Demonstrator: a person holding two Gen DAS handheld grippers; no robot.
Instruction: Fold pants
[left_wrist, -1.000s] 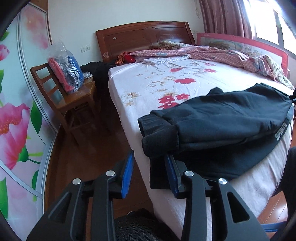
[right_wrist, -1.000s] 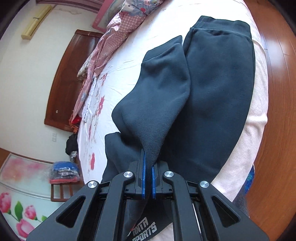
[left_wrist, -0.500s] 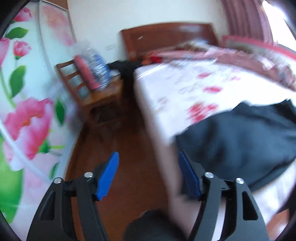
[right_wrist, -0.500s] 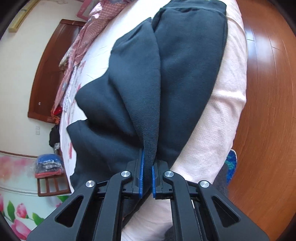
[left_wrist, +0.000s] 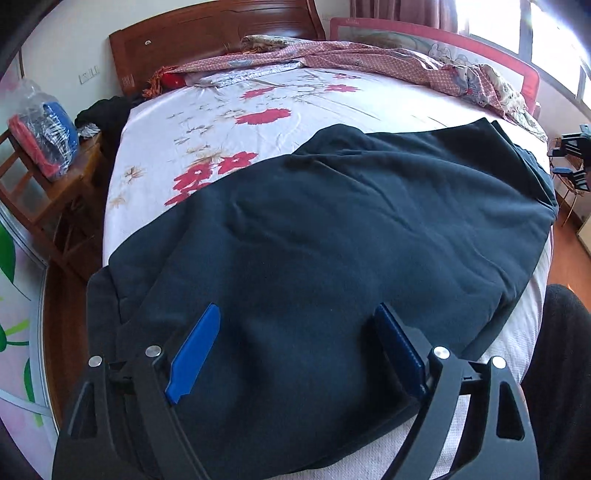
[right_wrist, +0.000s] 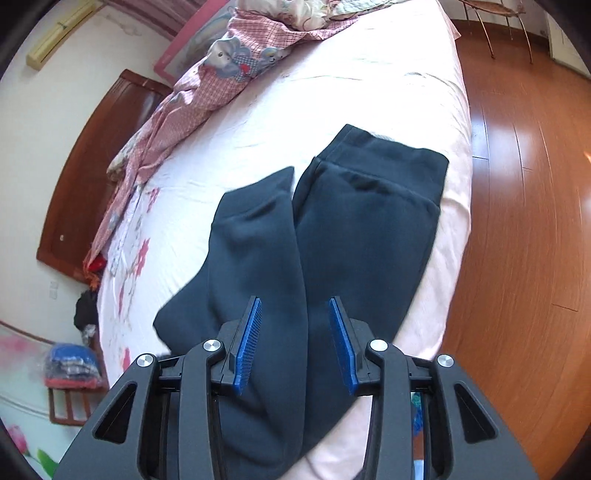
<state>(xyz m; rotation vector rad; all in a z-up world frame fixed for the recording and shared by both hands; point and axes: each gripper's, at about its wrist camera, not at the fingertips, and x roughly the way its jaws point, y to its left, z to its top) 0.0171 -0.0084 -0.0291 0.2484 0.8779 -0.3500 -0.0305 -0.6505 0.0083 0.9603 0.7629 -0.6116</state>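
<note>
Dark navy fleece pants (left_wrist: 332, 236) lie folded lengthwise along the near edge of the bed. In the left wrist view my left gripper (left_wrist: 295, 325) hovers over one end of them, jaws wide and still opening, the blue pads clear of the cloth. In the right wrist view the pants (right_wrist: 332, 229) stretch away with both cuffed leg ends side by side at the far end. My right gripper (right_wrist: 295, 306) sits above the fabric, jaws opening, pads apart and pressing on nothing. The other gripper shows small at the left wrist view's right edge (left_wrist: 570, 155).
The bed (left_wrist: 229, 122) has a white sheet with red flowers and a pink checked quilt (left_wrist: 369, 59) bunched at the far side. A wooden chair (left_wrist: 44, 184) with a plastic bag of clothes stands left of the bed. Wooden floor (right_wrist: 524, 221) runs along the bed's edge.
The right gripper let go of the pants fold it was pinching and its jaws parted. The left gripper swung from the bed's edge and floor to above the pants, jaws spreading wider.
</note>
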